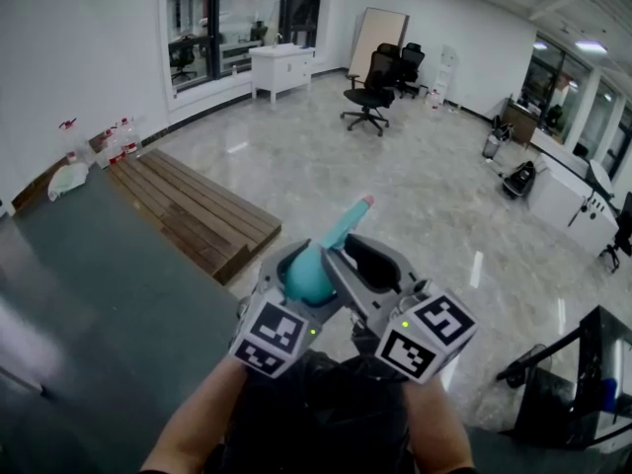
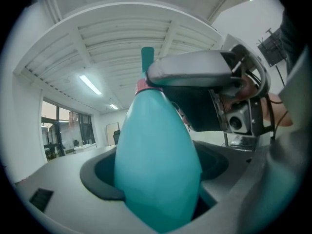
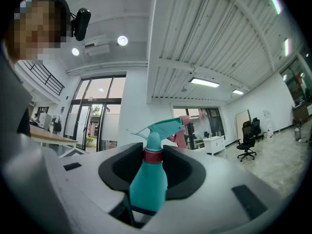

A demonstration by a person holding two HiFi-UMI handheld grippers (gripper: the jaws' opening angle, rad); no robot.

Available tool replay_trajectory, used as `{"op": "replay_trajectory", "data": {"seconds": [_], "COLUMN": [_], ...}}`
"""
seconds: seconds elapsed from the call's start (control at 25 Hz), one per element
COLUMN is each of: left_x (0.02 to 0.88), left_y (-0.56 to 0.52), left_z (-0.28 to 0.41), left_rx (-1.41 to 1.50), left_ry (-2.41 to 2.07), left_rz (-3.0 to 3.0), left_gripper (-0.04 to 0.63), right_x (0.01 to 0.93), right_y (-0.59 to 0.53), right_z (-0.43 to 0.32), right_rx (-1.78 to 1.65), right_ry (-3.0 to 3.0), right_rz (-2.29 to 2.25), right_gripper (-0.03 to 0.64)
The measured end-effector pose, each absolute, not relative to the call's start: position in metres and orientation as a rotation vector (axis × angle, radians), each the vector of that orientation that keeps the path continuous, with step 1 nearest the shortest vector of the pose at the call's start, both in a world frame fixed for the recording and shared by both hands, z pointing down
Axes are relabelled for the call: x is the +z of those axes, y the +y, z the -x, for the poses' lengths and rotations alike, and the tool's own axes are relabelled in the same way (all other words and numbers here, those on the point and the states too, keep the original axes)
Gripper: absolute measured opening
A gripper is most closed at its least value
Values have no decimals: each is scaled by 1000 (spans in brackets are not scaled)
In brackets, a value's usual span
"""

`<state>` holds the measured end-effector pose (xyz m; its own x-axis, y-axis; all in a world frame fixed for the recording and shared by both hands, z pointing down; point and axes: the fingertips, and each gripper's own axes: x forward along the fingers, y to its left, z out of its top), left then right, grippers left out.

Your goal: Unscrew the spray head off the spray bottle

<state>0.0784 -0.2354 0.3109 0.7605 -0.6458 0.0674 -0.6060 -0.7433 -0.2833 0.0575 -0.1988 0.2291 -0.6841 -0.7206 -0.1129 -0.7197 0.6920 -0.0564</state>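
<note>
A teal spray bottle (image 1: 314,273) is held up over the floor, its spray head (image 1: 348,221) pointing away and to the right. My left gripper (image 1: 296,276) is shut on the bottle's fat body (image 2: 156,165), which fills the space between its jaws. In the right gripper view the red collar (image 3: 152,155) below the teal spray head (image 3: 161,128) sits between the jaws of my right gripper (image 3: 150,165). Those jaws stand open, flanking the collar closely without pressing on it. The right gripper (image 1: 363,257) meets the bottle from the right, and its jaw crosses the neck in the left gripper view.
A dark table (image 1: 89,294) lies at the lower left, with a wooden platform (image 1: 193,205) beyond it. Small bottles (image 1: 111,142) stand by the left wall. Office chairs (image 1: 373,89) are far off on the tiled floor. A black stand (image 1: 583,373) is at the right.
</note>
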Motion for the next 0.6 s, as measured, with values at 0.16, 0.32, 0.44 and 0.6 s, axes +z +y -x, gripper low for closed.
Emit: {"op": "replay_trajectory", "data": {"seconds": [0.16, 0.32, 0.44, 0.6], "left_x": [312, 314, 317, 316], "left_y": [-226, -221, -214, -206], "left_z": [-80, -79, -82, -83], "left_rx": [-231, -229, -228, -227], "left_ry": [895, 811, 743, 654], "left_rz": [2743, 2785, 2811, 2834], "left_gripper": [426, 426, 426, 426], "right_x": [230, 232, 235, 234], "right_y": [-193, -191, -187, -181], "right_z": [-58, -56, -59, -61], "right_rx": [-4, 1, -9, -14], "right_ry": [2799, 2832, 2845, 2874], "right_rz": [1127, 1080, 1036, 953], "right_gripper": [135, 133, 133, 132]}}
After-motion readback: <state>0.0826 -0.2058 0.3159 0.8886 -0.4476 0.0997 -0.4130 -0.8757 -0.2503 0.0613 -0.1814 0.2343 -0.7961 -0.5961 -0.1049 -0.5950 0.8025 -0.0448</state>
